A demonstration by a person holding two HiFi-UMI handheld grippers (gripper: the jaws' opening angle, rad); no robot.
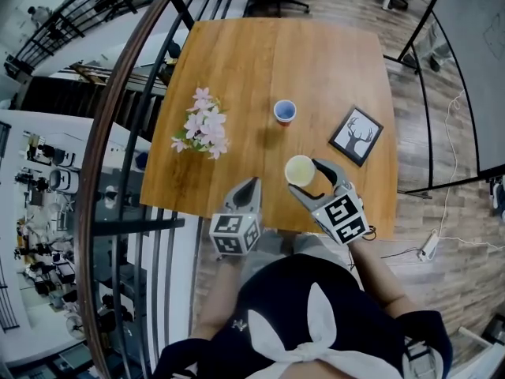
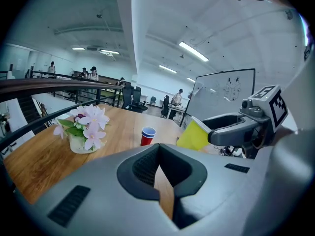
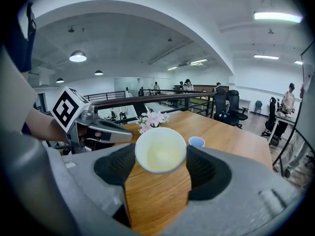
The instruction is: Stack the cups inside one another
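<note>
**Yellow cup gripped, red cup stood alone**

Head view: A red cup point(image 1: 285, 111) with a blue inside stood upright near the middle of the wooden tabletop point(image 1: 252, 54). Nearer the person than the red cup, and well apart from it, the right gripper point(image 1: 303, 177) had its jaws closed on a yellow cup point(image 1: 300, 170), one jaw on each side of the cup's wall. A bunch of pink flowers point(image 1: 203, 125) lay to the left of the red cup, and a framed deer picture point(image 1: 356, 135) lay to its right. The left gripper point(image 1: 251, 185) was nearer the person than the red cup and to its left, at the tabletop's near edge.

Left gripper view: The left gripper's jaws were drawn almost together, with only a thin wedge of tabletop showing between them and nothing held. Beyond them stood the red cup, with the flowers to its left in a pale pot. To the right of the red cup, the yellow cup hung tilted in the right gripper's jaws.

Right gripper view: The jaws stood a cup's width apart and clamped the yellow cup, whose open mouth was tipped toward the camera and showed a pale inside. The red cup's blue rim showed just beyond it to the right. The flowers and the left gripper were to the left of the red cup.
</note>
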